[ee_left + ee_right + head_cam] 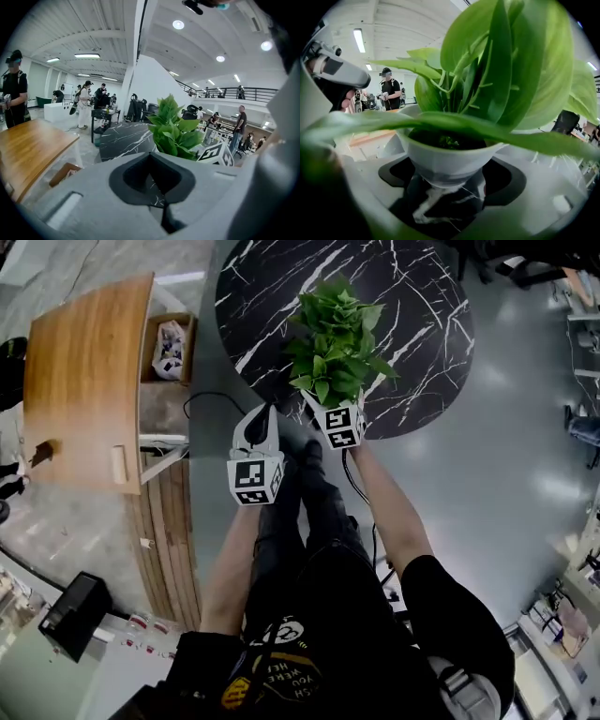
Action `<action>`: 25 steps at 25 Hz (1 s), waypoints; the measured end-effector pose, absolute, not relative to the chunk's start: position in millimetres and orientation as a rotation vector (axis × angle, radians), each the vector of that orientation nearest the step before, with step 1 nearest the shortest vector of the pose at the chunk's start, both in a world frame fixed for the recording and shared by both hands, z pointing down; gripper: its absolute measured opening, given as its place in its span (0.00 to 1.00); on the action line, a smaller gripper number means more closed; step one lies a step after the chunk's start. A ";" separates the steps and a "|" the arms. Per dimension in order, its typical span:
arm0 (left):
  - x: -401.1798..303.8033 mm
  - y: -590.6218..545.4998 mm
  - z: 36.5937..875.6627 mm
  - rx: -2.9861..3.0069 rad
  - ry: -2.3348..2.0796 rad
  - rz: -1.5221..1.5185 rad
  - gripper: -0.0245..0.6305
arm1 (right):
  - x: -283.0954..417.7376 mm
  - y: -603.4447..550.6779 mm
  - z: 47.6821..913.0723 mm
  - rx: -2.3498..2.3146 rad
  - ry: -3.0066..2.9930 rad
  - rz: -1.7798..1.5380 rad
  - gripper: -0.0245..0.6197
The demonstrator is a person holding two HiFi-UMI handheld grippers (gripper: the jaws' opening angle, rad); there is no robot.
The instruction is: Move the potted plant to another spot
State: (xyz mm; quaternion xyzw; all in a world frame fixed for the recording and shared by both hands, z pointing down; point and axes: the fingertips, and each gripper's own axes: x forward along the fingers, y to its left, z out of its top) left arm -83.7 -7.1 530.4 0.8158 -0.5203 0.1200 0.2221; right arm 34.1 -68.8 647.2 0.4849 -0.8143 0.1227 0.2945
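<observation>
The right gripper [447,182] clasps the potted plant [335,348] by its white pot, over the black marble table [412,296]; the left gripper [255,427], at the plant's 8 o'clock, is clenched and empty.

The round marble-look tabletop [412,324] was black, streaked with thin white veins. The leafy potted plant [336,348] was bright green with paler leaf veins, in a plain white rounded pot [445,159] of dark soil. The left gripper [256,423] and right gripper [447,180] were pale grey with black pads, each cube [255,479] patterned in black squares on white. The rectangular wooden table [89,381] was warm orange-brown, the smooth floor [506,456] glossy grey, the person's shirt [319,615] black with yellow and white print.
</observation>
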 end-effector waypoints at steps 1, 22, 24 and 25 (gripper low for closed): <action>-93.3 -5.7 529.8 2.240 -1.454 0.332 0.04 | 16.0 -72.1 646.7 1.263 -2.180 0.317 0.75; -135.5 31.4 520.6 2.145 -1.510 0.320 0.04 | -35.9 -24.3 649.6 1.060 -2.234 0.400 0.55; -134.6 37.5 516.1 2.136 -1.501 0.326 0.04 | -35.7 6.8 619.5 1.048 -2.330 0.530 0.27; -134.5 38.9 511.8 2.134 -1.501 0.327 0.04 | -36.7 17.4 597.5 1.062 -2.375 0.567 0.16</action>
